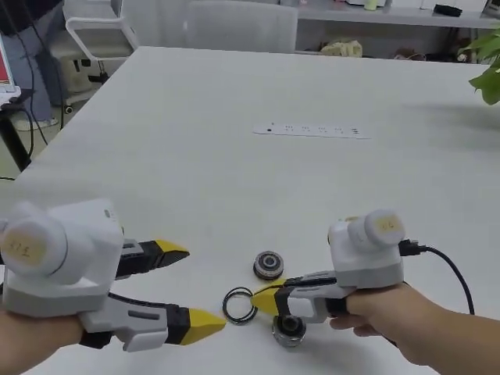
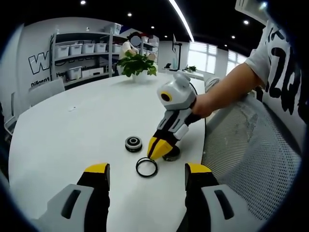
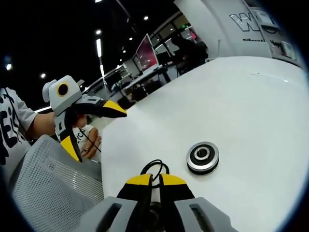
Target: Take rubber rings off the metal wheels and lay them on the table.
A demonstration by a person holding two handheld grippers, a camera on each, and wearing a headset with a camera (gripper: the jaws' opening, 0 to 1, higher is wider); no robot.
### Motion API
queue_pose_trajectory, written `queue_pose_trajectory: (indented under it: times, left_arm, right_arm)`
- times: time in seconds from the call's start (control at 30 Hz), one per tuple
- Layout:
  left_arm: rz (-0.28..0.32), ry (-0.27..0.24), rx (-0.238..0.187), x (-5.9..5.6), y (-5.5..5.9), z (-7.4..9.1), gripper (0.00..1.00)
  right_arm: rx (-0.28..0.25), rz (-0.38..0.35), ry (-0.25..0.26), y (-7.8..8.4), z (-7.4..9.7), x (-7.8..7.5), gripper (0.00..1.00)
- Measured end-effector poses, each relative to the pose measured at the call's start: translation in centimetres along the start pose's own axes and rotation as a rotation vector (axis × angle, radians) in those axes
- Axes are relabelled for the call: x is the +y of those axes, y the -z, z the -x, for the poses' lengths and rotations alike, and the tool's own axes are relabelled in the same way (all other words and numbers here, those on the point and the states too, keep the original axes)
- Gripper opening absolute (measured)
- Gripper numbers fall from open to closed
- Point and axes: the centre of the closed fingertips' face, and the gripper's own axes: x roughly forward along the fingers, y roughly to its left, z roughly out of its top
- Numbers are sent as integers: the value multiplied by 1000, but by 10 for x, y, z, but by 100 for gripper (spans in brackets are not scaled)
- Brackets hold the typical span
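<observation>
Left tongs (image 1: pixel 186 286): spread wide, yellow tips well apart, gripping nothing, hovering over the near-left part of the table (image 1: pixel 234 156).
Right tongs (image 1: pixel 264 301): pressed almost together, and there it was, the tips nipping the near edge of the rubber ring (image 1: pixel 240 305).
Rubber ring: black and thin, lying flat on the table between the two pairs of tongs, clear of both wheels. It looked like a doubled loop, and I could not tell whether it was one ring or two.
Far wheel (image 1: pixel 269 265): metal with a dark band, lying flat just beyond the ring and not touching it.
Near wheel (image 1: pixel 289 330): tucked under the body of the right tongs, just beside the ring and partly hidden.
Hand (image 1: pixel 383 312): wrapped around the grip of the right tongs, a black cable trailing off behind.
Power strip (image 1: pixel 312 130): white, farther up the table, well apart from the action.
</observation>
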Motion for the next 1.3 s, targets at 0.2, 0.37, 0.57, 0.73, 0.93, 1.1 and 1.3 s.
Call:
queue_pose_trajectory:
  times: [0.2,0.37,0.57,0.73,0.93,1.1,1.3]
  left_arm:
    - [-4,1,7,0,1,0,61]
    - [-9,1,11,1,1,0,61]
    - [-7,10,22,2,1,-3,61]
    - [-10,12,30,5,2,-4,60]
    - [-6,8,25,11,-2,-5,60]
    - [-10,5,22,17,-6,-7,60]
    - [-15,6,21,21,-9,-10,60]
  right_arm:
    - [2,8,10,0,1,-1,4]
    - [-8,10,18,-2,4,-4,6]
    - [-34,6,29,-10,9,-8,8]
    - [-59,5,43,-17,15,-13,9]
    - [-92,0,61,-26,20,-19,11]
    - [-105,4,77,-29,23,-23,12]
    - [-113,21,100,-32,26,-29,14]
